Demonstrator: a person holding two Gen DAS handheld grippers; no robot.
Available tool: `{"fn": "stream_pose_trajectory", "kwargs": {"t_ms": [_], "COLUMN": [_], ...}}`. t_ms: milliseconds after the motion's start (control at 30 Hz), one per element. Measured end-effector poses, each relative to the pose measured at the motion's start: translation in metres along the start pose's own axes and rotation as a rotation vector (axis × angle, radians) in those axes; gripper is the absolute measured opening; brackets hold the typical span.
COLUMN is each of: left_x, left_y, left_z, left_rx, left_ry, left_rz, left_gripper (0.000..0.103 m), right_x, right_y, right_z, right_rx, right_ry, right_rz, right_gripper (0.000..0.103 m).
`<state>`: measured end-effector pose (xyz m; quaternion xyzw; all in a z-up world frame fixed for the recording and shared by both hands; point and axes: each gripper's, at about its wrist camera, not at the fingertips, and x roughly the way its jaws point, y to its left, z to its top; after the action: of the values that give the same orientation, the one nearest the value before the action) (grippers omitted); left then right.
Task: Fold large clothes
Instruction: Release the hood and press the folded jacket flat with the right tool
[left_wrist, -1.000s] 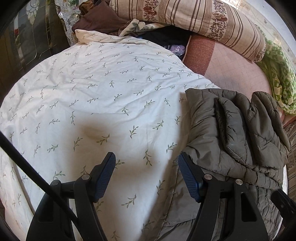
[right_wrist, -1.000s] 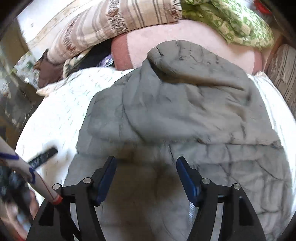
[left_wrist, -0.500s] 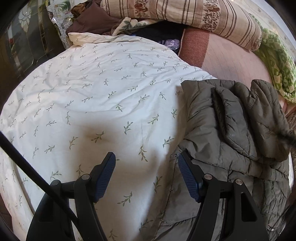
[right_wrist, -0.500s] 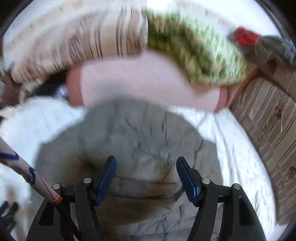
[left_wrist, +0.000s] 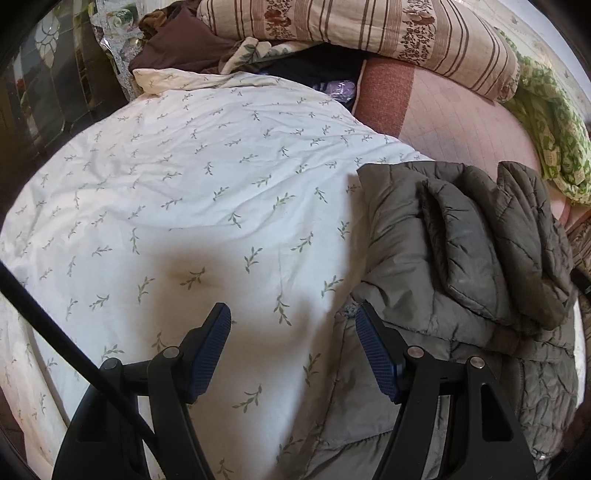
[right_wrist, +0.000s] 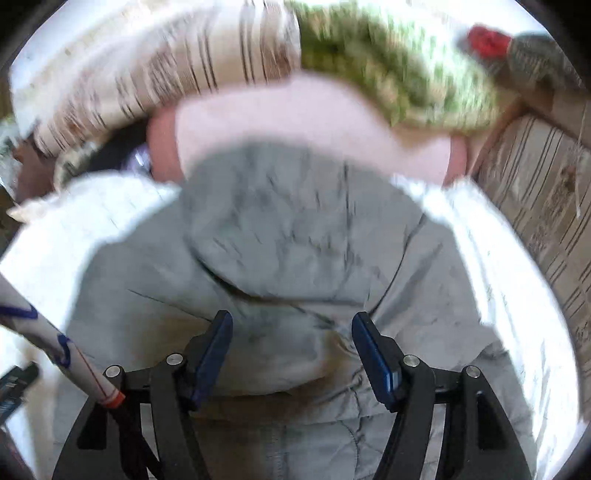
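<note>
A grey-olive quilted puffer jacket (left_wrist: 461, 258) lies partly folded on the white leaf-print duvet (left_wrist: 207, 192), at the right in the left wrist view. My left gripper (left_wrist: 291, 343) is open and empty, low over the duvet, its right finger next to the jacket's left edge. In the blurred right wrist view the jacket (right_wrist: 295, 236) fills the middle, hood toward the pillows. My right gripper (right_wrist: 291, 350) is open and empty, just above the jacket's body.
A striped pillow (left_wrist: 369, 29), a pink cushion (left_wrist: 454, 122) and a green patterned blanket (left_wrist: 554, 122) lie at the head of the bed. Dark clothes (left_wrist: 177, 48) are piled at the back left. Striped fabric (right_wrist: 543, 206) lies right of the bed.
The right gripper swung up and forward over the jacket, toward its hood, and its view is now blurred. The left gripper shifted slightly; both stayed open.
</note>
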<state>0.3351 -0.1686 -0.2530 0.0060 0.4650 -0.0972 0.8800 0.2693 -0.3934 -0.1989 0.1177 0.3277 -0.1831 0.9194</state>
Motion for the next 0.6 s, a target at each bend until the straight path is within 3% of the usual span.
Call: {"fn": "stream_pose_trajectory", "kwargs": {"t_ms": [100,200,333,500,600], "left_x": [0.005,0.007,0.007,0.006,0.006], "left_y": [-0.002,-0.001,-0.001,-0.001,-0.003], "left_z": [-0.002,-0.003,-0.002,0.001,0.002], "left_rx": [0.013,0.013,0.012,0.010,0.021], "left_ry": [0.010,0.019,0.019,0.028,0.020], "left_rz": [0.020,0.020,0.016,-0.001,0.018], "left_gripper": [0.069,0.069,0.069,0.069,0.069], "right_x": [-0.011,0.009,0.078,0.058,0.012], "right_y": [0.027,0.051,0.074,0.078,0.089], "right_z": [0.010,0.008,-0.013,-0.004,-0.005], "right_rx": [-0.074,-0.116,-0.076,-0.086,-0.144], "right_ry": [-0.036,0.013,0.224,0.150,-0.025], "right_rz": [0.030,0.047,0.082,0.042,0.061], "right_gripper": [0.072,0.072,0.074,0.074,0.074]}}
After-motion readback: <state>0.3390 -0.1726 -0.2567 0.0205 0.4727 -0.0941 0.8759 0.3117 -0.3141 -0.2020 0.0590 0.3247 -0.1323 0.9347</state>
